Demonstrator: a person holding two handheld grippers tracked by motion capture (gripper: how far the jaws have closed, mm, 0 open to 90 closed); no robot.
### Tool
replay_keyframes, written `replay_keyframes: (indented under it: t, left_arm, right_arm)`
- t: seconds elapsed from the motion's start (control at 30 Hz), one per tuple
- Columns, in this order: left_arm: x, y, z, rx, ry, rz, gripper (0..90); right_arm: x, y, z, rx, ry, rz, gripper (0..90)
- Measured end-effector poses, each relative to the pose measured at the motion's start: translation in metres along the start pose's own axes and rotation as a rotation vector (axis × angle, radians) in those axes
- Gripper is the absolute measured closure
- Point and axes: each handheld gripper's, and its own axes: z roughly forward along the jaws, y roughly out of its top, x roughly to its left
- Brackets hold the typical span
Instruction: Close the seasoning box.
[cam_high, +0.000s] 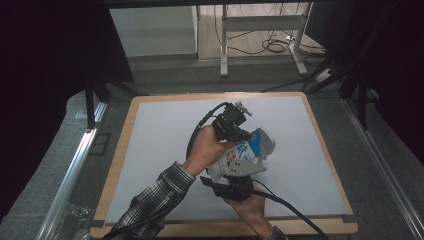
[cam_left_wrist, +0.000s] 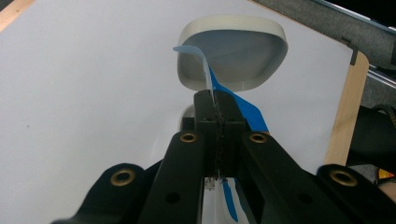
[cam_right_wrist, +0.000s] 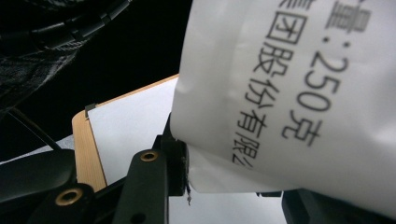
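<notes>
A white cup with blue and coloured print lies tilted above the white mat, its rim end up and to the right. My right gripper comes from below and is shut on the cup's body; in the right gripper view the white wall with black print sits between the jaws of that gripper. My left gripper reaches in from the upper left. Its jaws are shut on a thin blue and white strip that runs from the cup's rounded-square rim through the left gripper.
The white mat covers a wooden-edged board. Metal rails run along both sides. A grey metal table frame and floor cables stand behind the board. Dark curtains hang at left and right.
</notes>
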Motion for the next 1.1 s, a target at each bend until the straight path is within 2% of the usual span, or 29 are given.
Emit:
replay_keyframes:
  t: [1.1]
  left_arm:
    - [0.0037,-0.0036,-0.0032,0.001,0.013,-0.007,89.9]
  right_arm:
    - [-0.0006,0.0004,0.0053,-0.006,0.016,-0.012,63.8]
